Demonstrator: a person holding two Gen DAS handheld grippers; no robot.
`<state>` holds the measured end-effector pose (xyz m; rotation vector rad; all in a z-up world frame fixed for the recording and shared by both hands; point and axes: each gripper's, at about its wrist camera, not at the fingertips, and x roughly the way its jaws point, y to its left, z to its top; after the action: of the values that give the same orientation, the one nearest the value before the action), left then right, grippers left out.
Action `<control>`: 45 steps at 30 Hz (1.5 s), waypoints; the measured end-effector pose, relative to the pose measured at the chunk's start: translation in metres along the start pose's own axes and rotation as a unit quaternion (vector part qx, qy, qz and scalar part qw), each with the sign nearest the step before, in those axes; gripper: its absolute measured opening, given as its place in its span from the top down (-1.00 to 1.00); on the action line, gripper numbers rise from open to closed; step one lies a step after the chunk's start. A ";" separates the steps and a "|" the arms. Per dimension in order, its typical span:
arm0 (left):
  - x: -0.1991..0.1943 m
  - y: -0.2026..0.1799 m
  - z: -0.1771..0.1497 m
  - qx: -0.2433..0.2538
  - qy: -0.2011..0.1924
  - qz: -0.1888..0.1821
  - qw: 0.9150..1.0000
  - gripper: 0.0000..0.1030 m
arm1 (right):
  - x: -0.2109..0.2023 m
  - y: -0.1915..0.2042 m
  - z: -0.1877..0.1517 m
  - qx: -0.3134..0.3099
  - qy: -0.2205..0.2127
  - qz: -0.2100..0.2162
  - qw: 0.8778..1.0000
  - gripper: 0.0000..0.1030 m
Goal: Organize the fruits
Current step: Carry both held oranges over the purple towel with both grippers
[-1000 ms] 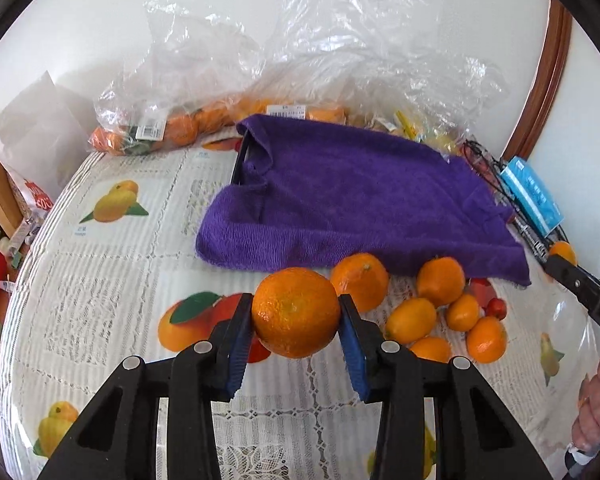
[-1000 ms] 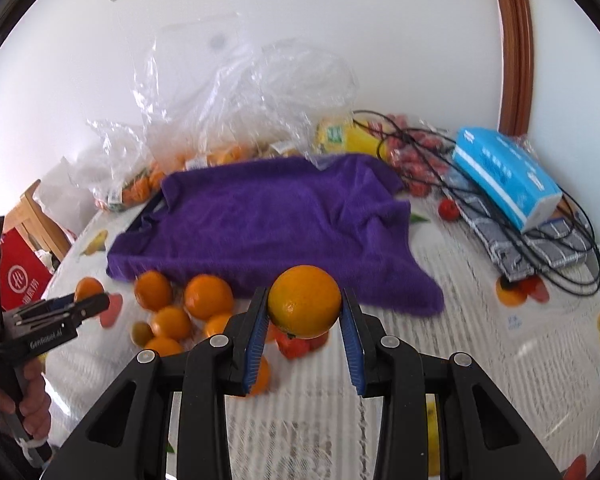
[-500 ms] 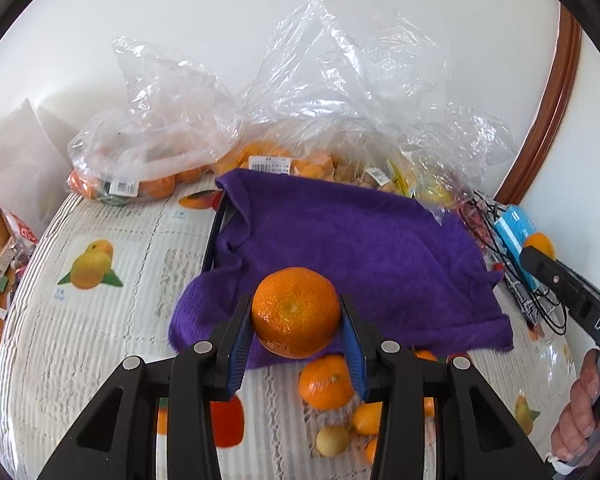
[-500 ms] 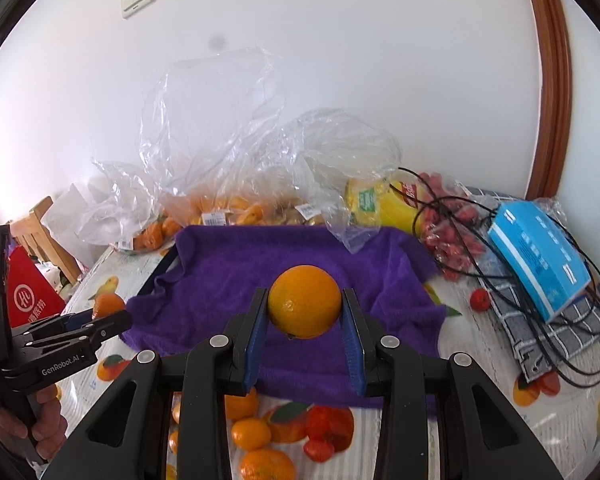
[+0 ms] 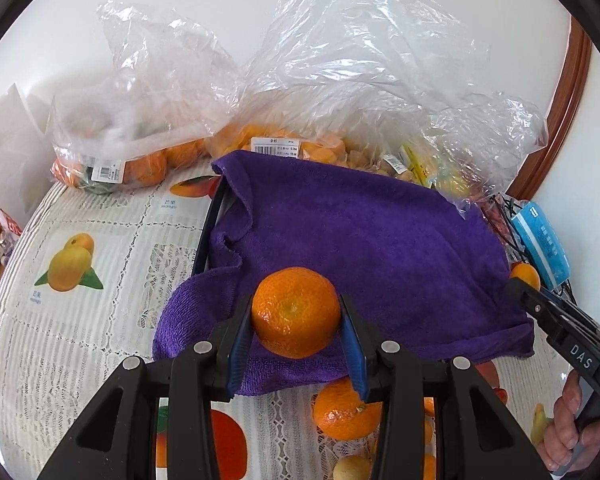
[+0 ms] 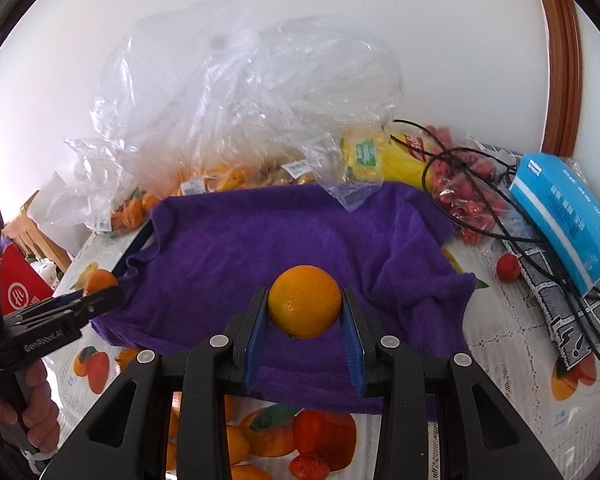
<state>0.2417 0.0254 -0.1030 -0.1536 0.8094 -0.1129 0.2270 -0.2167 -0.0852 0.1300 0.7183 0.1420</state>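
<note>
My left gripper (image 5: 296, 320) is shut on a bumpy mandarin (image 5: 296, 312) and holds it over the near edge of a purple towel (image 5: 359, 240). My right gripper (image 6: 304, 312) is shut on a smooth orange (image 6: 304, 302) above the same purple towel (image 6: 300, 240), near its front. Loose oranges (image 5: 345, 416) lie on the tablecloth just below the left gripper. The left gripper shows at the left edge of the right wrist view (image 6: 66, 308), the right gripper at the right edge of the left wrist view (image 5: 539, 304).
Clear plastic bags of oranges (image 5: 140, 156) stand behind the towel against the wall. A blue tissue pack (image 6: 563, 212), black cables (image 6: 499, 220), a yellow packet (image 6: 379, 156) and small red fruits (image 6: 471, 200) lie to the right. A dark tray edge (image 5: 210, 232) shows under the towel's left side.
Both grippers have risen and moved forward with their fruit, from over the loose oranges to over the purple towel. Both stay shut.
</note>
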 end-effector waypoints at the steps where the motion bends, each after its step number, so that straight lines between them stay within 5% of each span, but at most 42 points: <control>1: 0.000 0.000 0.000 0.000 0.000 0.000 1.000 0.25 | 0.002 -0.001 -0.001 -0.001 0.000 -0.005 1.000 0.32; 45: 0.008 0.000 -0.002 -0.010 0.015 -0.013 1.000 0.24 | 0.035 0.006 -0.019 -0.031 0.052 -0.030 0.998 0.32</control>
<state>0.2456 0.0236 -0.1101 -0.1829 0.8381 -0.1324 0.2393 -0.2040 -0.1210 0.0420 0.8203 0.1132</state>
